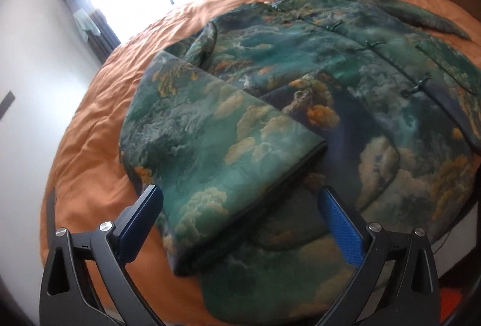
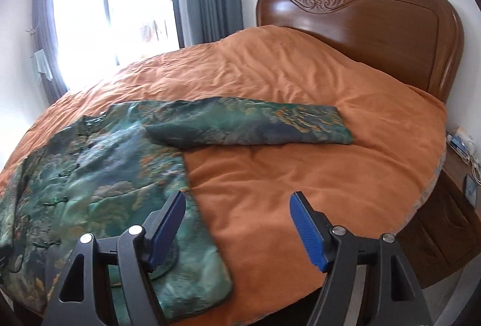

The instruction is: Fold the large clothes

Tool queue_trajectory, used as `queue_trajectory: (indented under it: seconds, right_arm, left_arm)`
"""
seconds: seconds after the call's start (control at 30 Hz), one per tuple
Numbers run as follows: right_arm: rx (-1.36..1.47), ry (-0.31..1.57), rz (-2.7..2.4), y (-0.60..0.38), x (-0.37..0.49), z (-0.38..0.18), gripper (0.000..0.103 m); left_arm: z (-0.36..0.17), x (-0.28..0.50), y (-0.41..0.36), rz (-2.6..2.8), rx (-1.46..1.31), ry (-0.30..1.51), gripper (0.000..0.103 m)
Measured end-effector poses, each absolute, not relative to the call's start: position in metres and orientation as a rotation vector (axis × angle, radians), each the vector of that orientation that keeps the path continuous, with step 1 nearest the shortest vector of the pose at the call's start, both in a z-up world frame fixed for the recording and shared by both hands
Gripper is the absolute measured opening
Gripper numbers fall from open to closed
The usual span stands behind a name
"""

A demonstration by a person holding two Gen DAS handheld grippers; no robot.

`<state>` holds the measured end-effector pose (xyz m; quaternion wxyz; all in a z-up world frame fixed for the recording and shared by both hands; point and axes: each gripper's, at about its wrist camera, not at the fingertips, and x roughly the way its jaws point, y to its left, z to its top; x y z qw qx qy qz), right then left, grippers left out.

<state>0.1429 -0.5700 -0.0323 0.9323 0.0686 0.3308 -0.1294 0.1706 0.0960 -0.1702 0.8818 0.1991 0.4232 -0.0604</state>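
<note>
Jacket is the garment to be folded, a padded green one printed with clouds and mountains; it is spread front-up on the orange bedspread, its knotted fastenings running down the middle; one sleeve is seen folded in across the body in the left wrist view, while the other sleeve is seen stretched out flat toward the wooden headboard in the right wrist view. The left gripper is held above the folded sleeve's cuff with its jaws wide apart and nothing pinched; the right gripper is held near the jacket's hem corner, likewise released and empty.

Several risks can be judged from here. The folded sleeve is thick and springy, so it may slide off or open again if the body is lifted carelessly; the outstretched sleeve may be caught by only its top layer, so that the padding bunches and the fold lands crooked; the soft, wrinkled bedspread may be pinched together with the cloth and dragged along; the hem corner lies close to the bed's edge, so a tug toward that side may pull the jacket partly over it.
</note>
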Motion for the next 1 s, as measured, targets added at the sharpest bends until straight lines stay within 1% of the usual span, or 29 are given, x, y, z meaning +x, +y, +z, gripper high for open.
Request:
queue_trajectory:
  seconds: [0.07,0.1,0.13,0.17,0.2,0.23,0.33,0.37,0.4,0.43,0.47,0.5,0.53,0.63,0.67,0.73,0.77,0.93,1.0]
  right_arm:
    - [0.123,0.662,-0.216,-0.549,0.143,-0.024,0.073]
    - [0.112,0.655,-0.203,-0.542,0.145,-0.019,0.073]
    - [0.098,0.646,-0.192,-0.536,0.147,-0.015,0.073]
    - [0.081,0.635,-0.185,-0.528,0.146,-0.011,0.073]
    - [0.063,0.624,-0.18,-0.524,0.146,-0.008,0.073]
    - [0.047,0.616,-0.178,-0.519,0.145,-0.006,0.073]
    - [0.0,0.598,-0.156,-0.506,0.136,0.002,0.073]
    - [-0.014,0.592,-0.145,-0.5,0.134,0.003,0.073]
    - [-0.024,0.587,-0.134,-0.5,0.132,0.005,0.073]
    - [-0.031,0.583,-0.123,-0.496,0.131,0.006,0.073]
    - [-0.033,0.579,-0.109,-0.494,0.131,0.007,0.073]
    - [-0.032,0.577,-0.094,-0.491,0.131,0.007,0.073]
    - [-0.03,0.574,-0.079,-0.488,0.13,0.007,0.073]
    - [-0.027,0.572,-0.05,-0.48,0.127,0.006,0.073]
    - [-0.032,0.569,-0.043,-0.477,0.126,0.004,0.073]
    - [-0.047,0.564,-0.037,-0.474,0.124,0.002,0.073]
    - [-0.059,0.568,-0.036,-0.472,0.124,0.0,0.073]
    - [-0.083,0.579,-0.007,-0.464,0.128,0.001,0.073]
    - [-0.088,0.566,0.012,-0.46,0.13,0.009,0.073]
  left_arm:
    - [-0.183,0.185,0.101,-0.148,0.399,0.936,0.083]
    - [-0.184,0.19,0.106,-0.149,0.366,0.95,0.063]
    - [-0.18,0.194,0.113,-0.142,0.321,0.959,0.041]
    - [-0.173,0.197,0.12,-0.137,0.27,0.96,0.03]
    - [-0.163,0.197,0.129,-0.136,0.217,0.949,0.015]
    - [-0.147,0.197,0.141,-0.116,0.171,0.925,0.012]
    - [-0.091,0.192,0.194,0.012,0.054,0.796,0.012]
    - [-0.072,0.191,0.219,0.096,0.017,0.746,0.014]
    - [-0.054,0.189,0.247,0.198,-0.021,0.694,0.021]
    - [-0.038,0.186,0.278,0.312,-0.064,0.643,0.034]
    - [-0.027,0.181,0.308,0.437,-0.112,0.594,0.043]
    - [-0.02,0.174,0.337,0.563,-0.156,0.553,0.058]
    - [-0.017,0.166,0.361,0.652,-0.196,0.528,0.062]
    - [-0.021,0.145,0.396,0.75,-0.275,0.548,0.062]
    - [-0.024,0.137,0.395,0.748,-0.284,0.549,0.062]
    - [-0.034,0.125,0.378,0.711,-0.273,0.572,0.068]
    - [-0.038,0.122,0.364,0.678,-0.259,0.587,0.07]
    - [-0.053,0.119,0.272,0.413,-0.248,0.632,0.086]
    - [-0.053,0.123,0.228,0.286,-0.253,0.646,0.088]
